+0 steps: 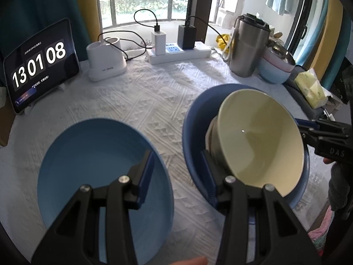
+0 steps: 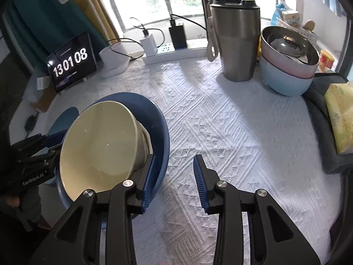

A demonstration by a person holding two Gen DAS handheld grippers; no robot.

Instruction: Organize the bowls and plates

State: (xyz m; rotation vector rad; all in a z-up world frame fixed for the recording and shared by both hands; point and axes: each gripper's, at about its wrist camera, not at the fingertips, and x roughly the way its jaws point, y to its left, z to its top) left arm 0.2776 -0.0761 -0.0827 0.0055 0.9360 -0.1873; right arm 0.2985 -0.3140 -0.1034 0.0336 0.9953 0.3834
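- My left gripper (image 1: 177, 152) has its jaws part open and holds nothing. They straddle the left wall of the dark blue bowl (image 1: 194, 119).
- My right gripper (image 2: 175, 155) is the same, empty, astride that bowl's right wall.
- The cream bowl (image 1: 260, 137) leans tilted inside the dark blue one, near the middle of the surface (image 2: 220, 121). The light blue plate (image 1: 88, 154) lies just left.
- The cream bowl looks glazed: stiff, slick, probably breakable. I would pinch its rim squarely.
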